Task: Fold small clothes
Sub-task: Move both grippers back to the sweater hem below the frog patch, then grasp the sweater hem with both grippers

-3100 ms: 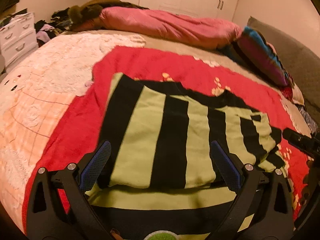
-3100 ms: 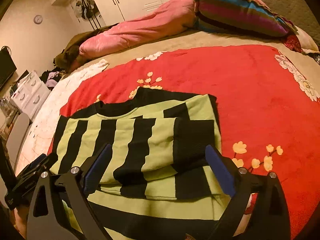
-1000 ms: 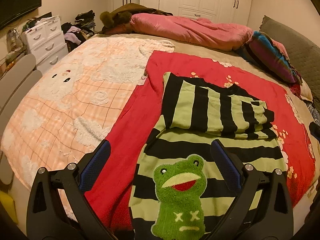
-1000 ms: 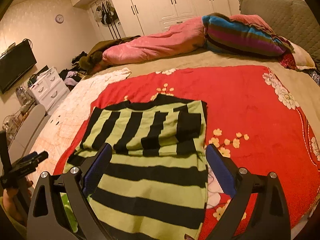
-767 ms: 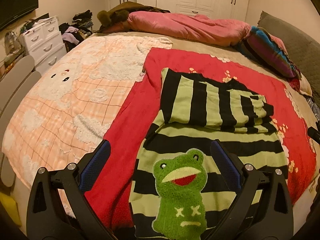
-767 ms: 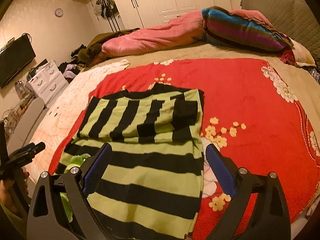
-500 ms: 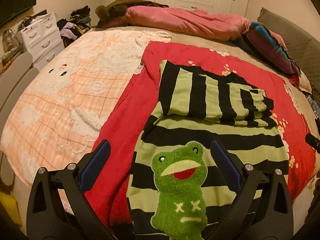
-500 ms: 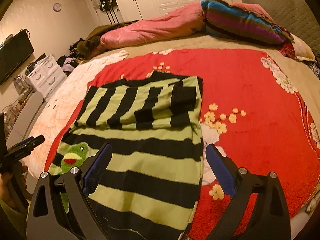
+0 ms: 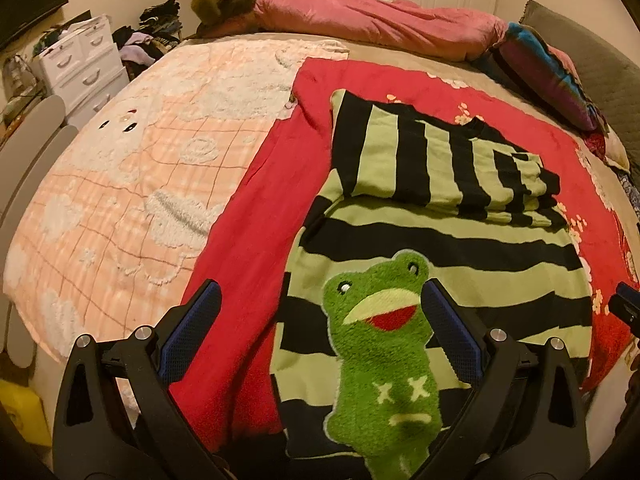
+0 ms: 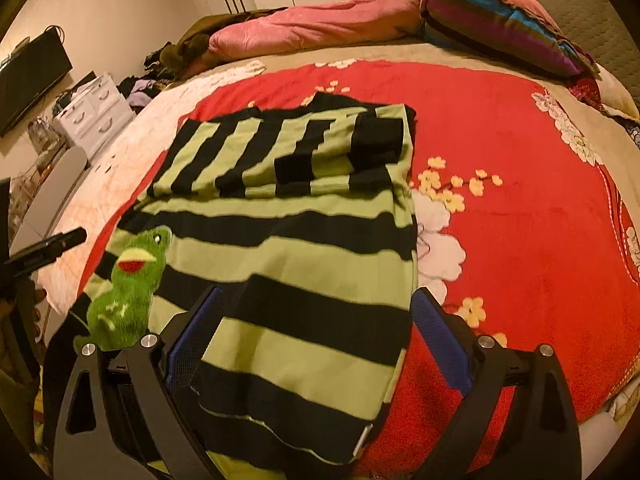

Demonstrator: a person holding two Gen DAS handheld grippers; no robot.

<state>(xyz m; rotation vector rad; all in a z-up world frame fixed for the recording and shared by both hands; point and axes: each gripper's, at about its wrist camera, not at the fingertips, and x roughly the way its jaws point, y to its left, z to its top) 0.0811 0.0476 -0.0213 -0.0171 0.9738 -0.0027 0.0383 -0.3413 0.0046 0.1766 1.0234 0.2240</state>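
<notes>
We hold both grippers low at the near edge of the bed, and the striped sweater [image 9: 440,240] lies straight ahead of them on the red blanket [image 9: 248,248]. Its long axis runs away from us: hem nearest, collar farthest, with the sleeves and shoulders already folded into a band across the far end. The left gripper [image 9: 320,336] stands wide and empty, straddling the sweater's left hem side, the frog patch [image 9: 380,340] just inside its right finger. The right gripper [image 10: 316,340] is likewise wide and empty, with the right hem corner lying between its fingers. Each gripper is nearest its own hem corner, so we judge the coming move to be pinching the hem and carrying it forward over the folded band. No containers are in view.
</notes>
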